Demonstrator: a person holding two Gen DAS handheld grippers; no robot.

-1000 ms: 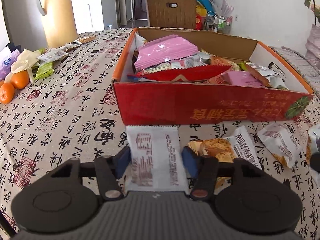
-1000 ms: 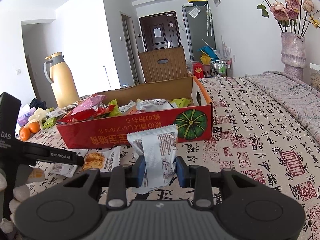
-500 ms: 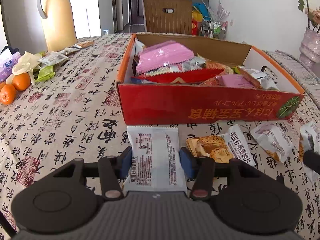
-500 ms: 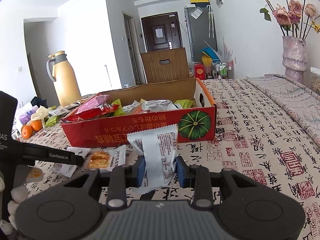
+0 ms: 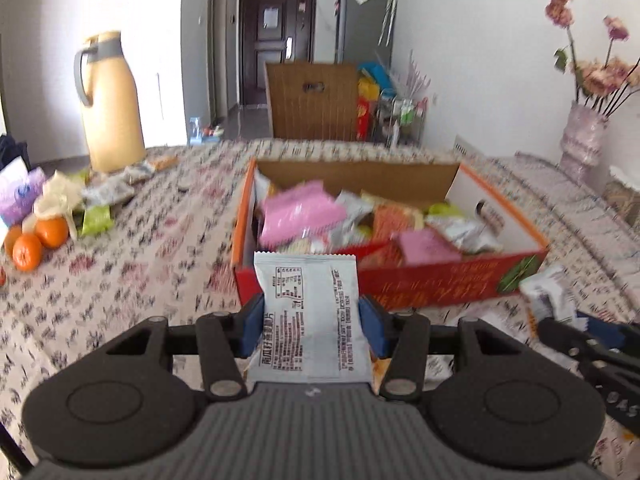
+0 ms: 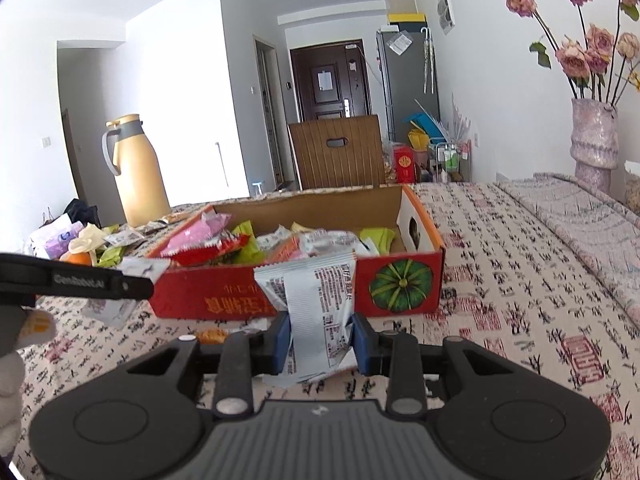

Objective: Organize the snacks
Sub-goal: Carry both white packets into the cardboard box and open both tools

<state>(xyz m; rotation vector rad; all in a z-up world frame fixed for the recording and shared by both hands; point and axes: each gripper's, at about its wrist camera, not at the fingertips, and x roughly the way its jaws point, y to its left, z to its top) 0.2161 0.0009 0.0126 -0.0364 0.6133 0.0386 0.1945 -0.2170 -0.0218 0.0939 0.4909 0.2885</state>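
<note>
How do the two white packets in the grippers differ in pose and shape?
The left packet lies flat and smooth, facing the camera squarely; the right packet is crumpled and twisted. The left gripper holds its packet by both side edges at full width; the right gripper squeezes its packet narrow near the bottom. Both are white with printed backs, each held in front of the red box.

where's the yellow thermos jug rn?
The yellow thermos jug stands upright at the table's far left in both wrist views, behind the oranges and left of the red snack box.
</note>
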